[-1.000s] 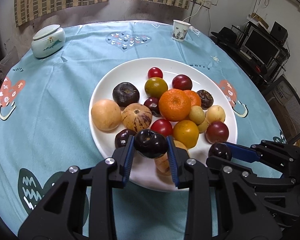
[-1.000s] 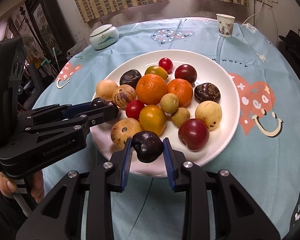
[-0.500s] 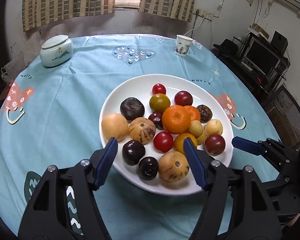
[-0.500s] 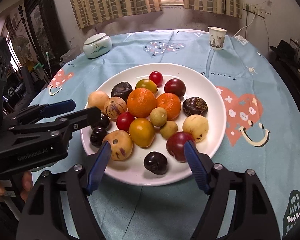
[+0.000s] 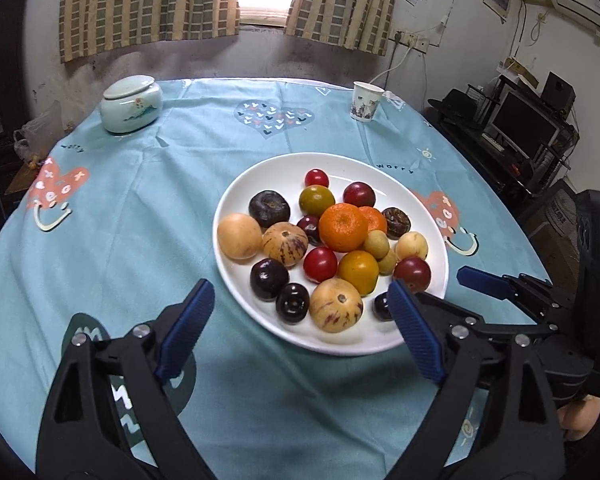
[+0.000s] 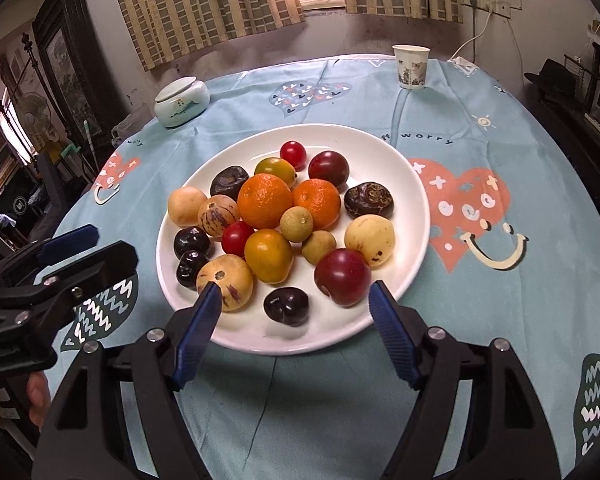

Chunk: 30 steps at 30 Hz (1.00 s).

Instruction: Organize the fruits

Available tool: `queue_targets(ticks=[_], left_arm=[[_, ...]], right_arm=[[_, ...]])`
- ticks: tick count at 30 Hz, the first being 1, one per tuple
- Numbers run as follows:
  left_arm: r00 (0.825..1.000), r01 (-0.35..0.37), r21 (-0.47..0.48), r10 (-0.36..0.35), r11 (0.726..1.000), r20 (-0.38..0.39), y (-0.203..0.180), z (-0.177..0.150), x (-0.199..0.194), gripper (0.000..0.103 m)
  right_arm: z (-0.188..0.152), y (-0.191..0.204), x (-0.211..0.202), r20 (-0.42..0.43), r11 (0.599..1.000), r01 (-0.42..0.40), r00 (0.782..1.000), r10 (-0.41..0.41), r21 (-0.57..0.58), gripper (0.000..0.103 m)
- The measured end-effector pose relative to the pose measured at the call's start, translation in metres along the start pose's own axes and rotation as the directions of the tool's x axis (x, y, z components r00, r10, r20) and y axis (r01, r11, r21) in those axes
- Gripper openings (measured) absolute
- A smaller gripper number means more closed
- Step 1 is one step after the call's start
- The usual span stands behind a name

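Both grippers are hanging over the near rim of the white plate (image 6: 416, 216), holding nothing: the left gripper (image 5: 300, 328) is opening wider, the right gripper (image 6: 294, 320) is standing open. The fruits (image 6: 265, 205) are lying piled on the plate, two dark plums (image 5: 293, 303) nearest. The placing step is probably finishing; next comes picking any stray fruit, though none is showing.

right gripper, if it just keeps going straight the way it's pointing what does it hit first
Most likely the dark plum lying near the front rim of the white plate; it sits almost centred between the open fingers of the right gripper. Depth is hard to judge in this fisheye view, so the plate's front rim could come first.
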<state>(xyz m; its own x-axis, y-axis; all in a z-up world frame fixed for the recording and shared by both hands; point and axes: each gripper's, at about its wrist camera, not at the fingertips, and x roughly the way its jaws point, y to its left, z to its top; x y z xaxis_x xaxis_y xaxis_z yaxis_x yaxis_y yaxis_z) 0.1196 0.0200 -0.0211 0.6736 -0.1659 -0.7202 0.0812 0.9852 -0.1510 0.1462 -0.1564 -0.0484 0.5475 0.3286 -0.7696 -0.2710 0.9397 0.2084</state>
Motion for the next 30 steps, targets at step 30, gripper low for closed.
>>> queue_targets(ticks=[30], left_arm=[[0.998,-0.061,0.015,0.061,0.998,0.014,-0.018,-0.048,-0.053,0.099]], right_arm=[[-0.052,0.009,-0.067,0.055,0.984,0.175,0.983,-0.174,-0.016,0.102]])
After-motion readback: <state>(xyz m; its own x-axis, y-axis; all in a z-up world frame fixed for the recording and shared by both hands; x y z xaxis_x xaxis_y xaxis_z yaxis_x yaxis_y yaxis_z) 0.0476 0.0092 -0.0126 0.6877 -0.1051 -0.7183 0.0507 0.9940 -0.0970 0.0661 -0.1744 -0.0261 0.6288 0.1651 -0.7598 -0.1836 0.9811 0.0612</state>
